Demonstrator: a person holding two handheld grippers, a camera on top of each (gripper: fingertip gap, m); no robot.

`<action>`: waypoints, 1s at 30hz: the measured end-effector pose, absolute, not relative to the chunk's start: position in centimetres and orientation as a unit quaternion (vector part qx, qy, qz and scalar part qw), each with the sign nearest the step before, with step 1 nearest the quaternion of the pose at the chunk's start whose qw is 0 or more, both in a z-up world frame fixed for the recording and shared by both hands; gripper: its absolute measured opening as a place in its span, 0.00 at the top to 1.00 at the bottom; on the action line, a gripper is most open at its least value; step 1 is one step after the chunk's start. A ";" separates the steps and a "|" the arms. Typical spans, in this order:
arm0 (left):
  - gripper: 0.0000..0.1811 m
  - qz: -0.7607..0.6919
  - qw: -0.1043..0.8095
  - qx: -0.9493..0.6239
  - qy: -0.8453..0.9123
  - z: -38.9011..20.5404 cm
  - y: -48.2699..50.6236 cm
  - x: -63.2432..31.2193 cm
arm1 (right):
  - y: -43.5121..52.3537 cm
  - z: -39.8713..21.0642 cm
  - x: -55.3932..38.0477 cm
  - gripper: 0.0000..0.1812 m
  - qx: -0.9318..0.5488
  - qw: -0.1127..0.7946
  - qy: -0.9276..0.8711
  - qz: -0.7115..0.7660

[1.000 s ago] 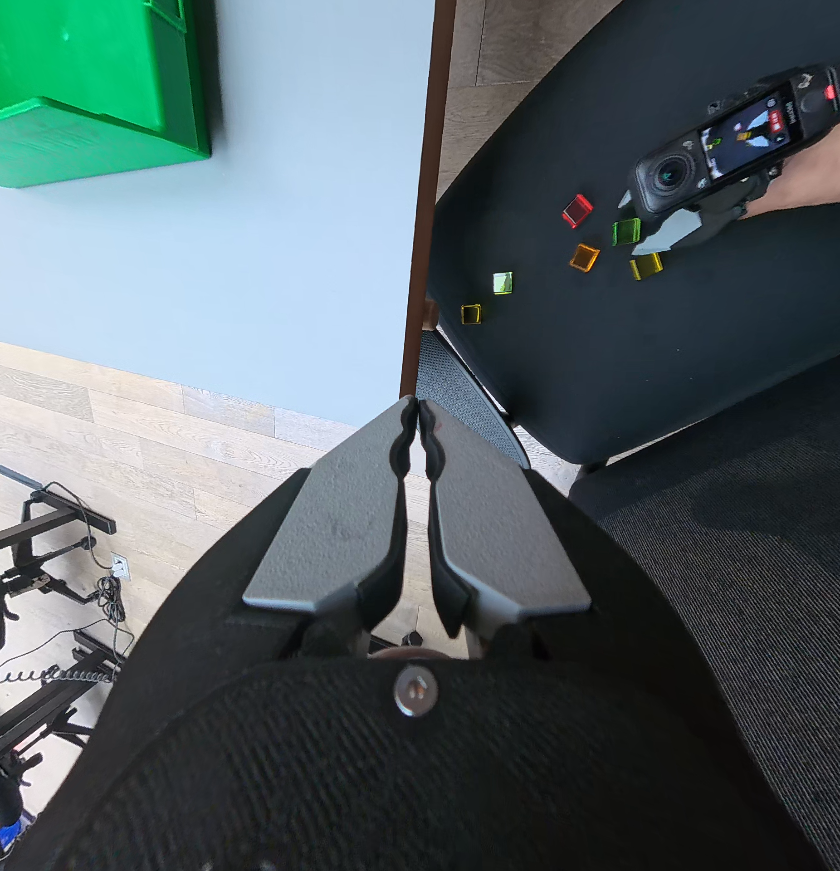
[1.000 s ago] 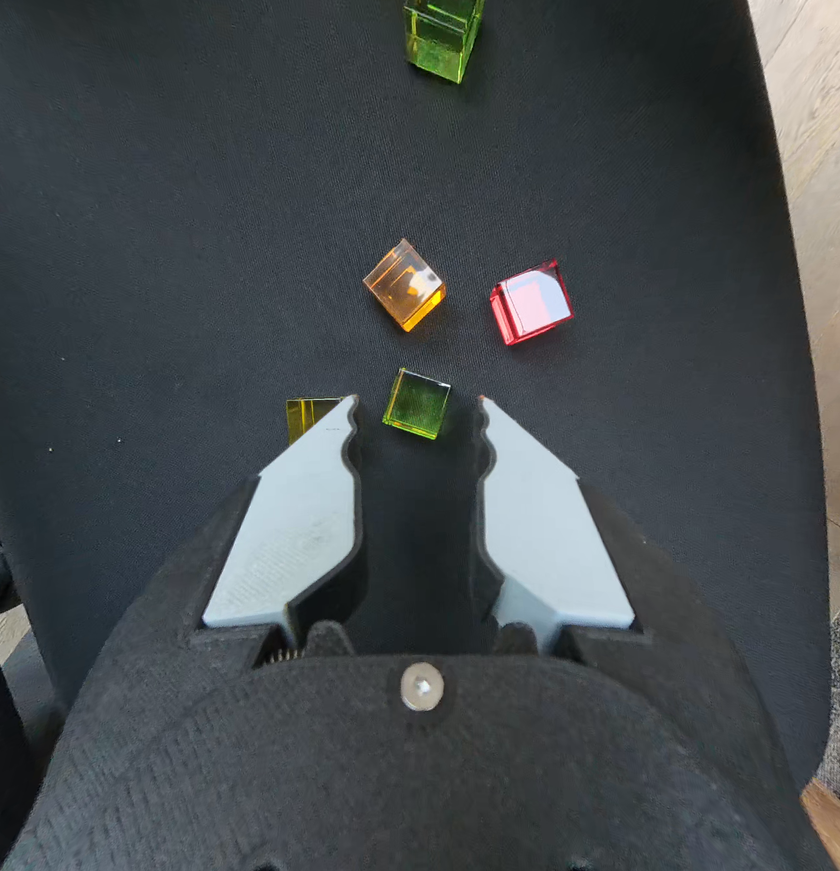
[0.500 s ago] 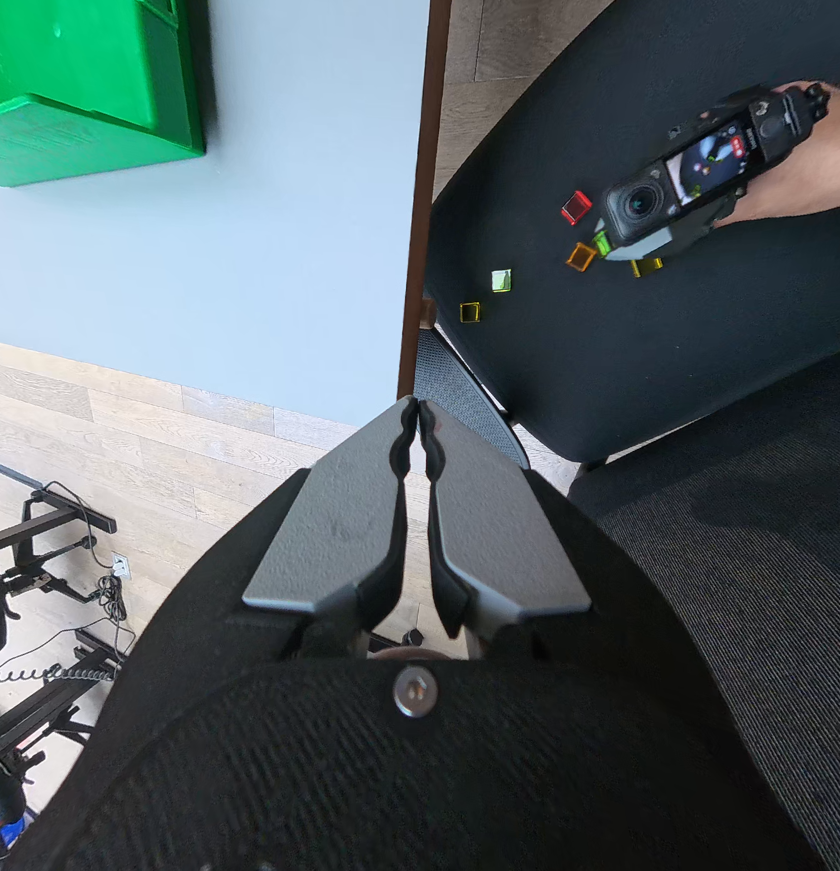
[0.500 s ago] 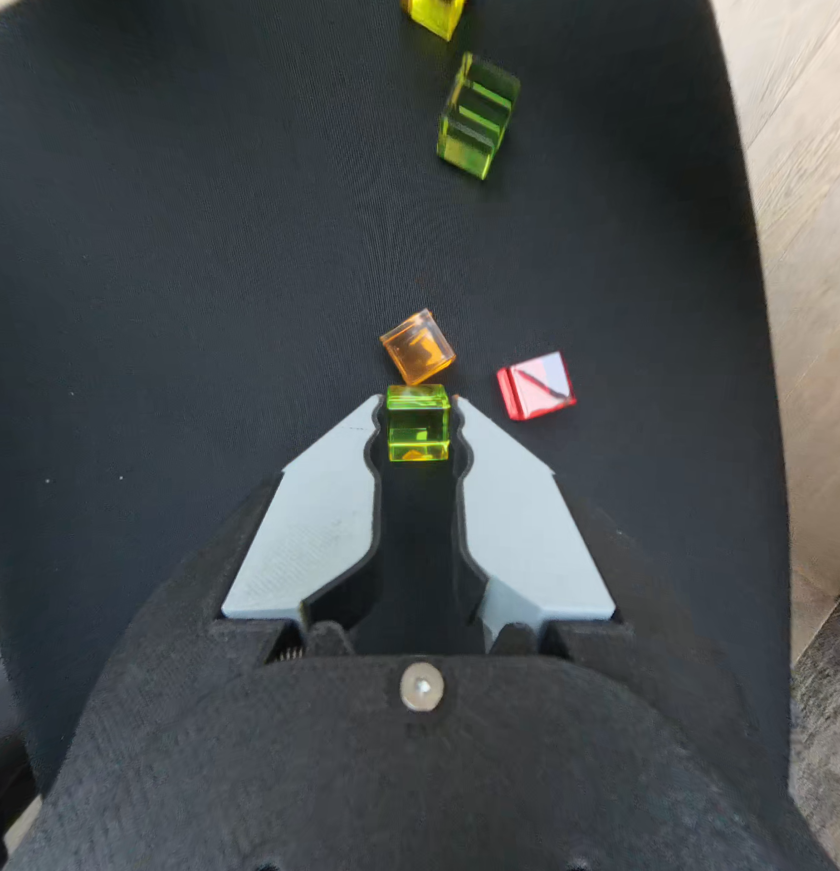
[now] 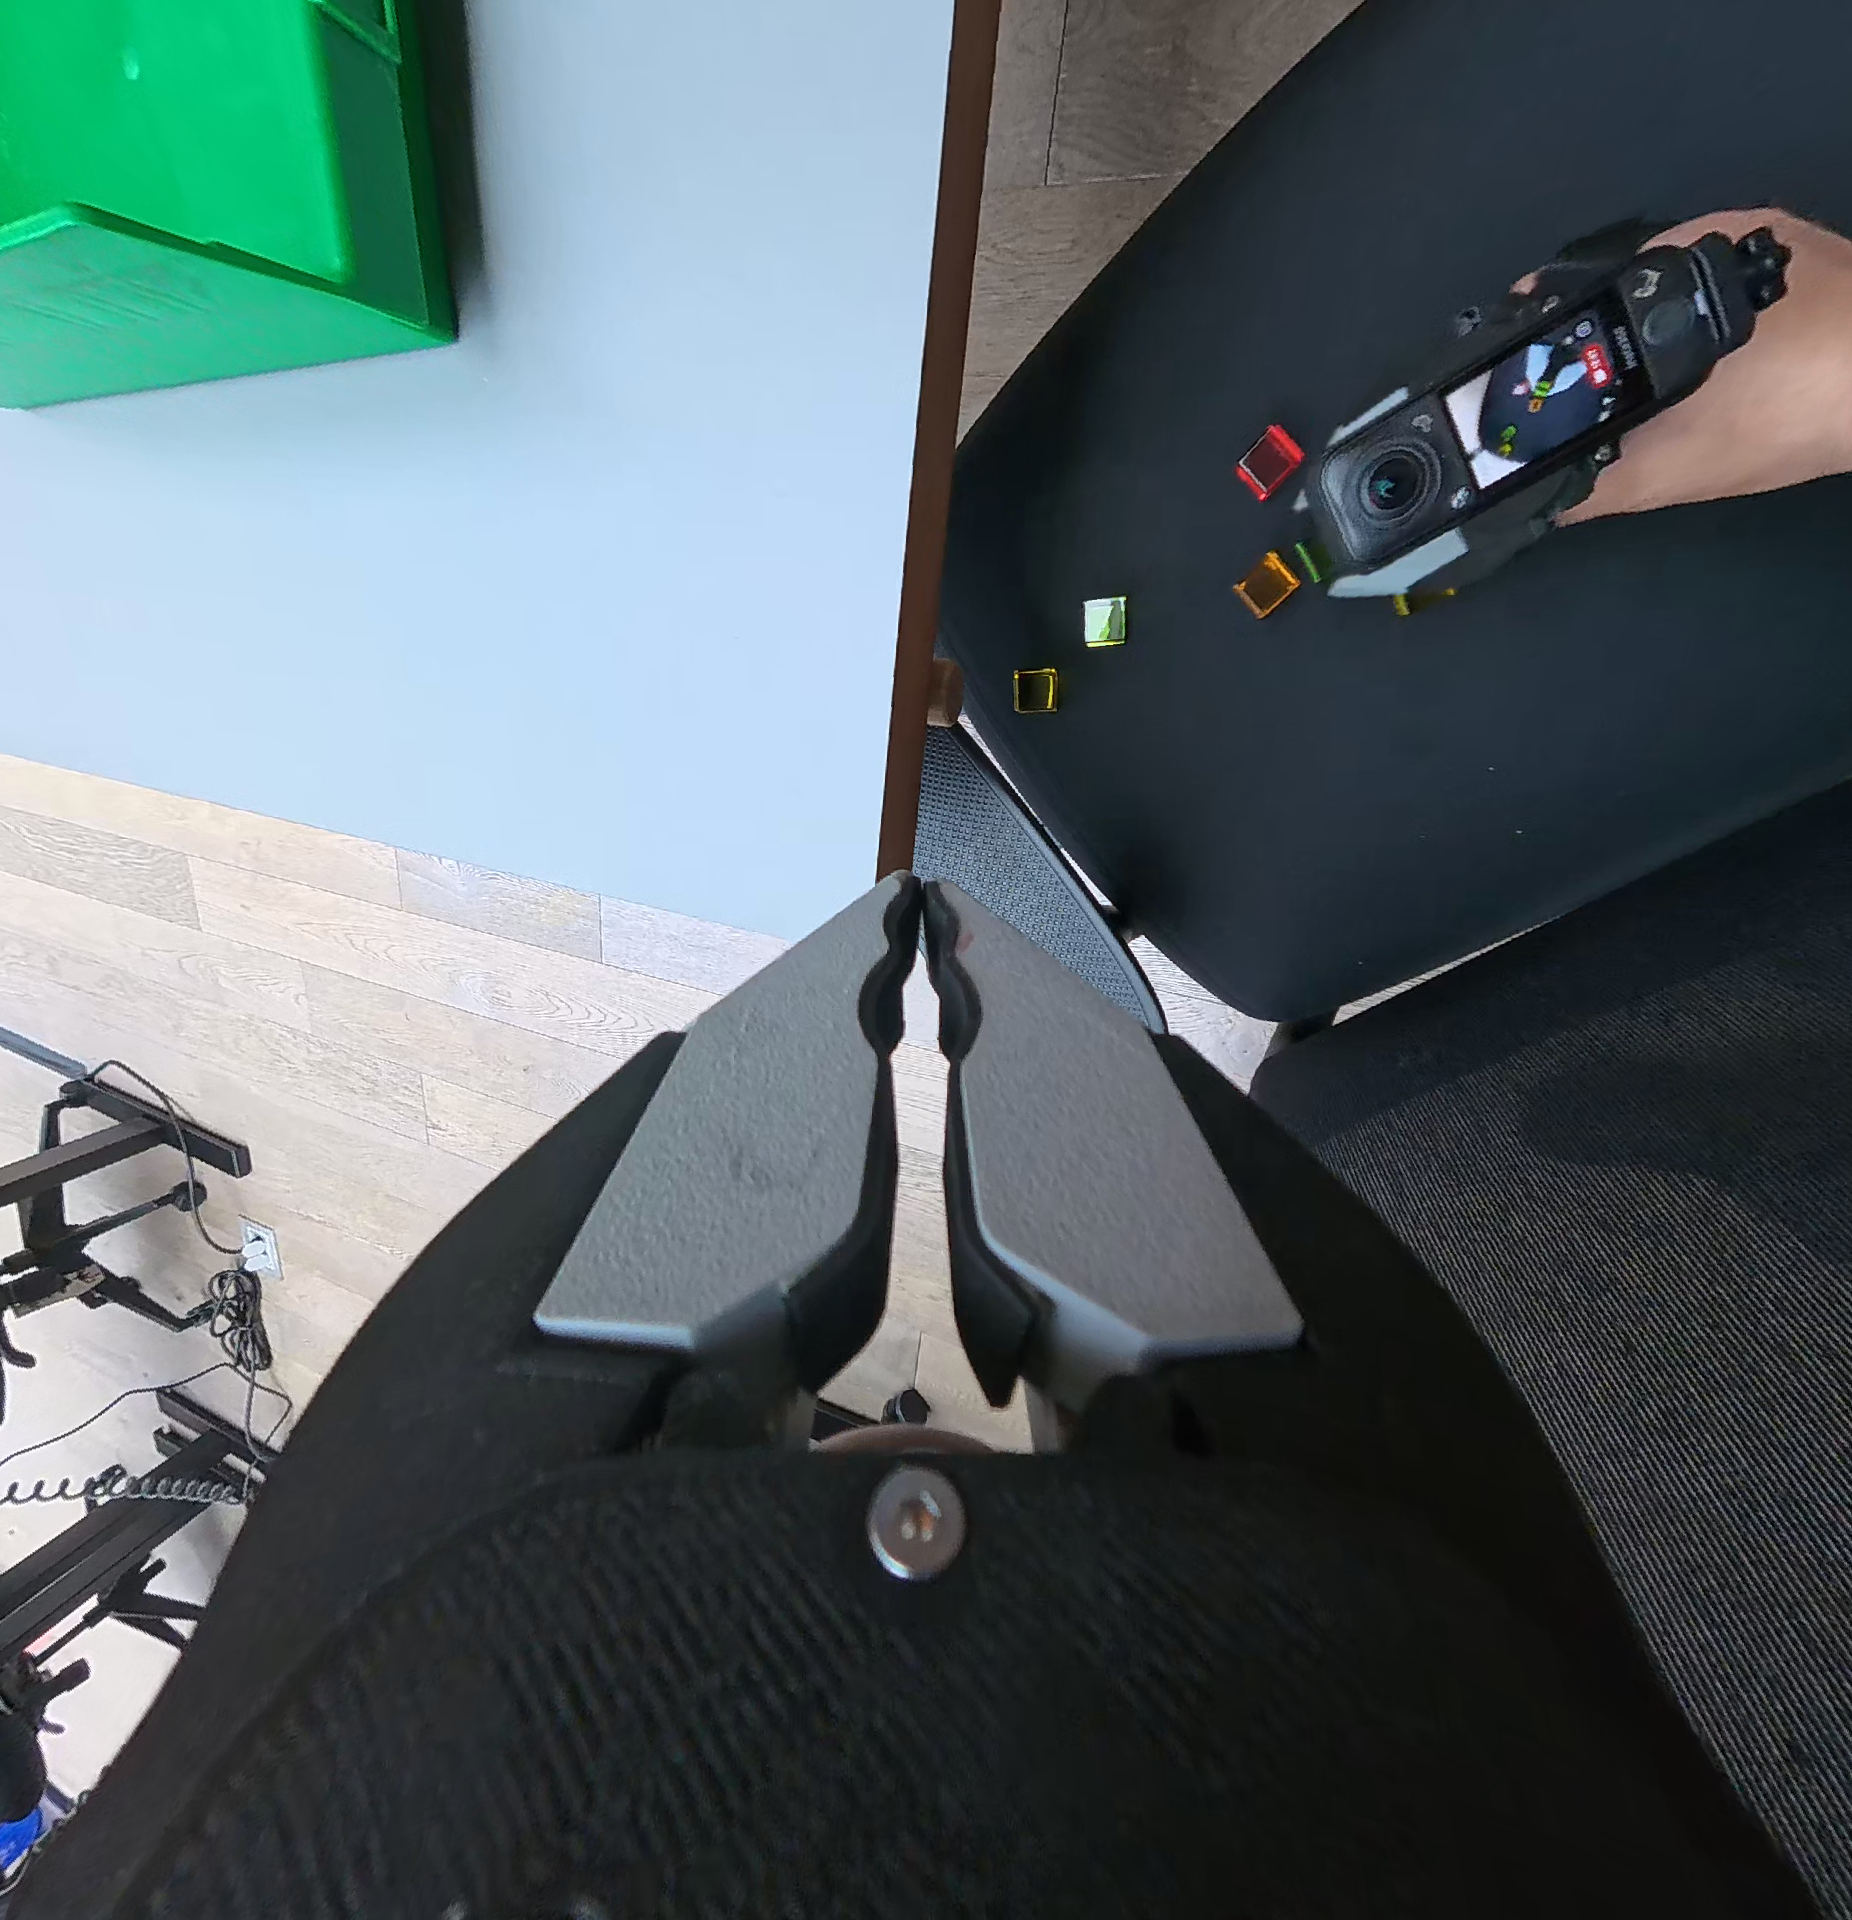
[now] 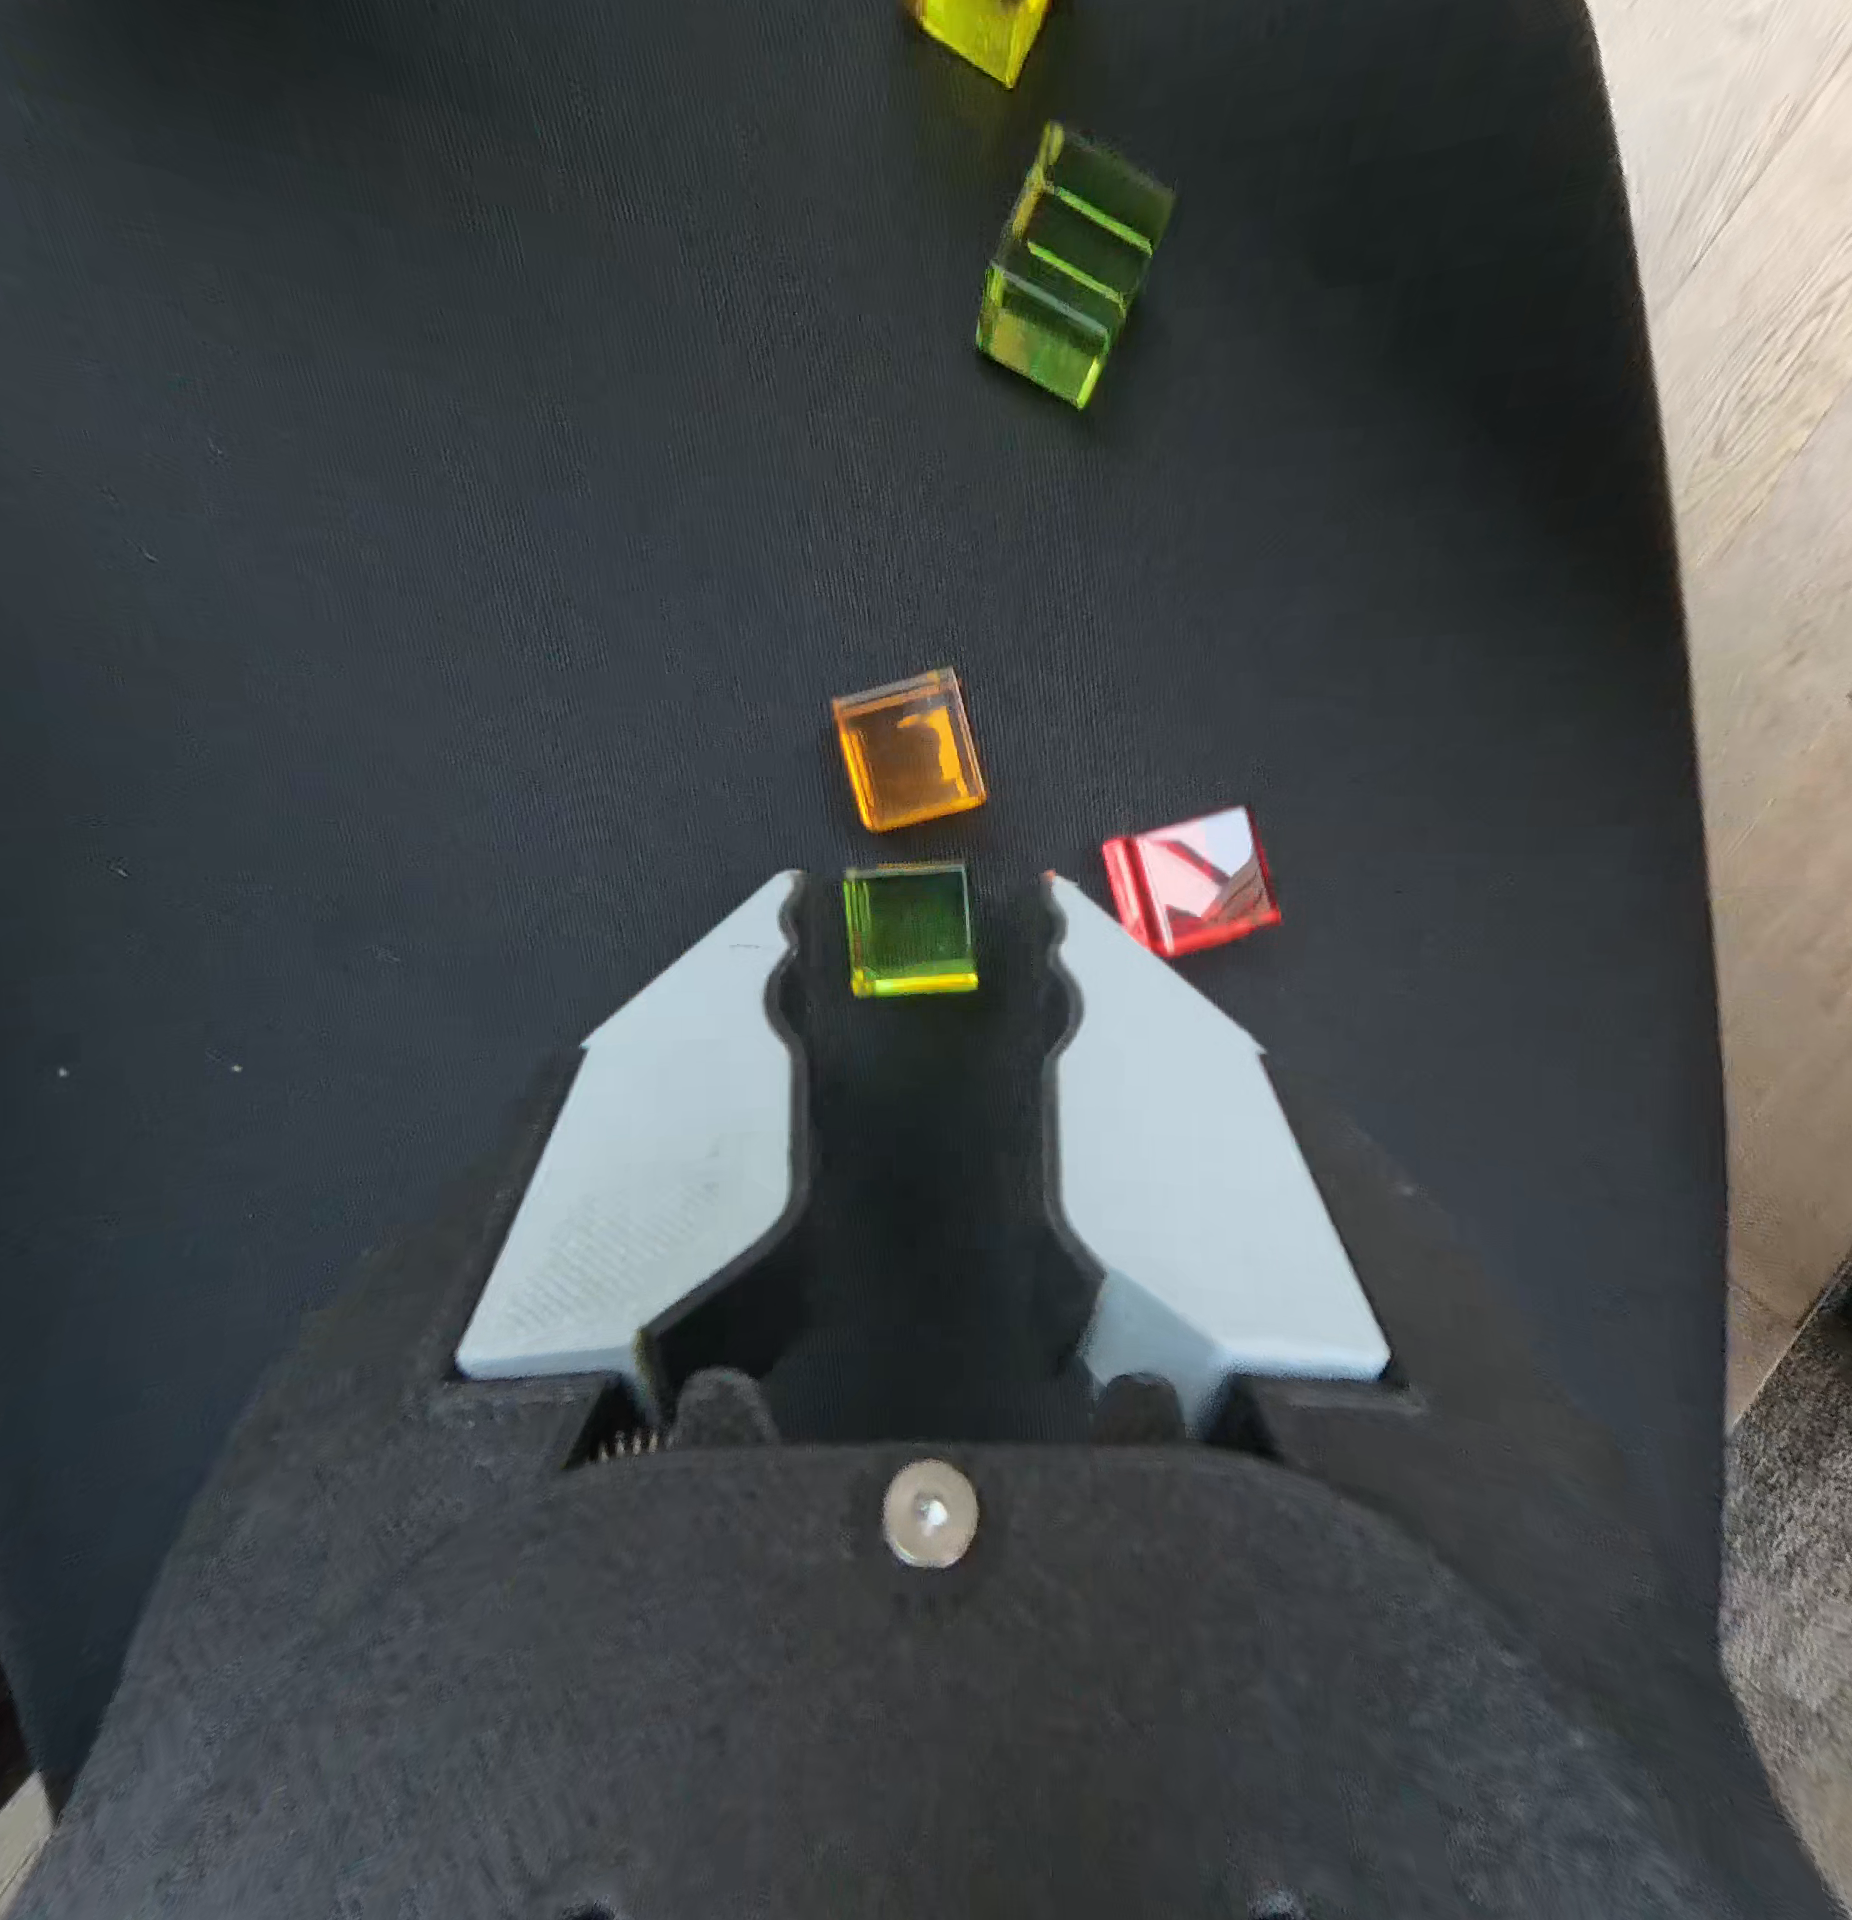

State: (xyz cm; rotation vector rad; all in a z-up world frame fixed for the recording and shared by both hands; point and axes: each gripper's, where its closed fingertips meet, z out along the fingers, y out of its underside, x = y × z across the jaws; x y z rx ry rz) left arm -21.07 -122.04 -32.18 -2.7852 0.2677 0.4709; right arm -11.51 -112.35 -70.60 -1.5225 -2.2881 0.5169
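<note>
Several small clear cubes lie on a black chair seat [image 6: 486, 520]. My right gripper [image 6: 922, 899] is open, low over the seat. A dark green cube [image 6: 909, 925] lies between its fingertips with a small gap on each side. An orange cube [image 6: 909, 750] sits just beyond it and a red cube [image 6: 1197, 878] to the right. A light green cube [image 6: 1078, 265] and a yellow cube [image 6: 979, 31] lie farther off. My left gripper [image 5: 920, 896] is shut and empty, held in the air away from the seat [image 5: 1317, 831].
In the left wrist view a hand [image 5: 1753, 384] holds the right gripper [image 5: 1348, 566] over the cubes. A green bin [image 5: 174, 187] stands against a pale blue wall. A brown post [image 5: 932, 416], black stands with cables [image 5: 70, 1299] and a grey seat [image 5: 1628, 1143] are nearby. Across from one pair of fingers to the other is roughly 40 cm.
My right gripper closed on the dark green cube, moved it up beside the orange cube, and has now opened, leaving it on the seat. The left gripper has not moved.
</note>
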 end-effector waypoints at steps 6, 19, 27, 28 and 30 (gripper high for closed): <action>1.00 0.164 0.148 -0.970 0.097 -32.4 -122.1 -20.9 | -113.6 -71.4 -13.5 0.79 -0.467 0.167 -0.854 0.155; 1.00 0.163 0.149 -0.971 0.094 -32.3 -122.1 -21.1 | -109.0 -67.7 -14.3 0.86 -0.473 0.209 -0.843 0.150; 1.00 0.164 0.153 -0.970 0.094 -32.1 -122.0 -21.0 | -101.6 -71.3 -10.1 0.86 -0.518 0.152 -0.839 0.070; 1.00 0.164 0.150 -0.970 0.095 -32.2 -122.0 -21.0 | -101.4 -71.5 -10.1 0.86 -0.514 0.153 -0.841 0.067; 1.00 0.162 0.144 -0.971 0.098 -32.6 -122.2 -20.8 | -101.1 -71.9 -10.2 0.85 -0.512 0.148 -0.844 0.062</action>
